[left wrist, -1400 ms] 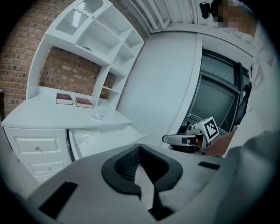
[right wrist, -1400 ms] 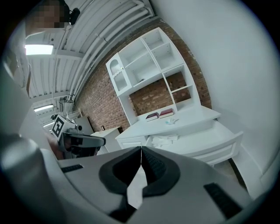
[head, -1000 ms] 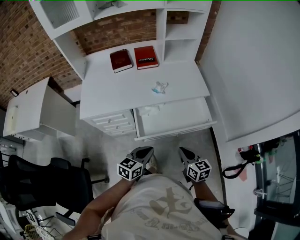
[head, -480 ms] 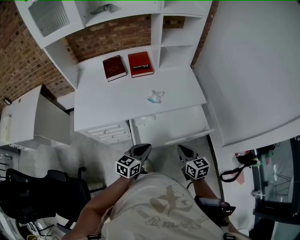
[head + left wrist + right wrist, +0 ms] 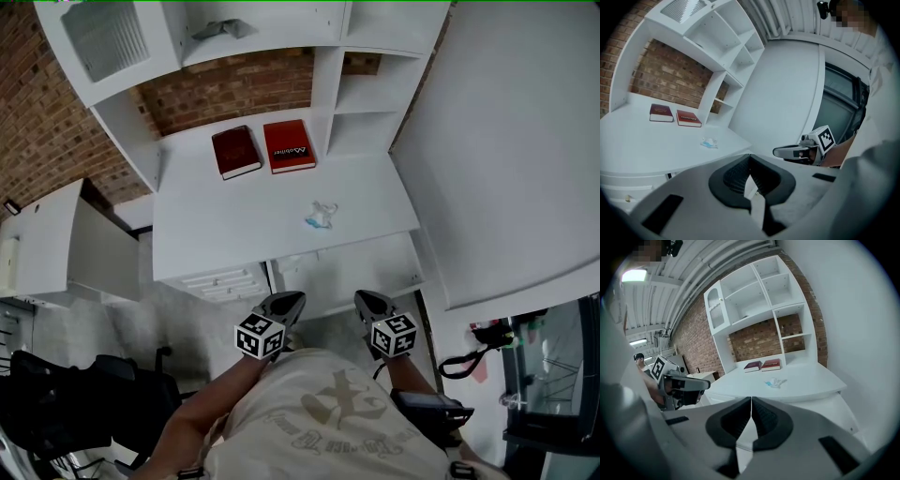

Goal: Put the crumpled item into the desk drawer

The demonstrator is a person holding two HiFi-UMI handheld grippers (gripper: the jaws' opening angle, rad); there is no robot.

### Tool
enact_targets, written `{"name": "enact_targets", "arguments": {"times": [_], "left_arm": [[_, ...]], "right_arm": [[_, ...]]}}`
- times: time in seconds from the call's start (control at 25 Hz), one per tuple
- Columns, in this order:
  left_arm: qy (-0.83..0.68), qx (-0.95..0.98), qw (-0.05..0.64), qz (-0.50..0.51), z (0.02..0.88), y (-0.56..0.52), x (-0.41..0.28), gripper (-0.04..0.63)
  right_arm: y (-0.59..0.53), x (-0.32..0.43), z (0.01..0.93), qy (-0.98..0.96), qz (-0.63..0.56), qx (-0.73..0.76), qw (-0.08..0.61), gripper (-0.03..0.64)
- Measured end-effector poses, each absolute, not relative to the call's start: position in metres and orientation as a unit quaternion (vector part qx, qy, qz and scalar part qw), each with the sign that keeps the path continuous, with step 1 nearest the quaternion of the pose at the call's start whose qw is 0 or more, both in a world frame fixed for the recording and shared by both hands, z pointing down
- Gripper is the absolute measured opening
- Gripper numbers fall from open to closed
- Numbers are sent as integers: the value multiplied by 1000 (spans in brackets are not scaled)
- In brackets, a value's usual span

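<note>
Nearer the desk (image 5: 216,225) than before: left gripper (image 5: 290,301), right gripper (image 5: 365,300), both clenched, empty. Crumpled scrap (image 5: 321,215), twelve o'clock: probably light, soft; pinch a raised fold.

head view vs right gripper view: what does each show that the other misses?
Head view only: black office chair, and the right gripper from outside with its marker cube. Right gripper view only: ceiling pipes, a lit ceiling lamp, and its own black fingers pressed together, empty. Both: left gripper, two dark red hardcover books, small crumpled whitish-blue item on the white desk, brick wall.
</note>
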State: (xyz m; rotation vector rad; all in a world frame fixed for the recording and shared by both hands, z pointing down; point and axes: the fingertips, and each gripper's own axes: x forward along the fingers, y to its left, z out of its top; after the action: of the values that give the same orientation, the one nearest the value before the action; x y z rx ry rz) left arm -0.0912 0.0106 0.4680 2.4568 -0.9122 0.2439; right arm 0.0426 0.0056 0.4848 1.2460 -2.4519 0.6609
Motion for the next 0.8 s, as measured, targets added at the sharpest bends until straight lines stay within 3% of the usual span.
{"name": "enact_targets", "arguments": {"times": [0.8], "left_arm": [[-364,892,258,79,471,-41,-131,21]], "right_arm": [[-76,27,484,-856,207,439,177,23]]}}
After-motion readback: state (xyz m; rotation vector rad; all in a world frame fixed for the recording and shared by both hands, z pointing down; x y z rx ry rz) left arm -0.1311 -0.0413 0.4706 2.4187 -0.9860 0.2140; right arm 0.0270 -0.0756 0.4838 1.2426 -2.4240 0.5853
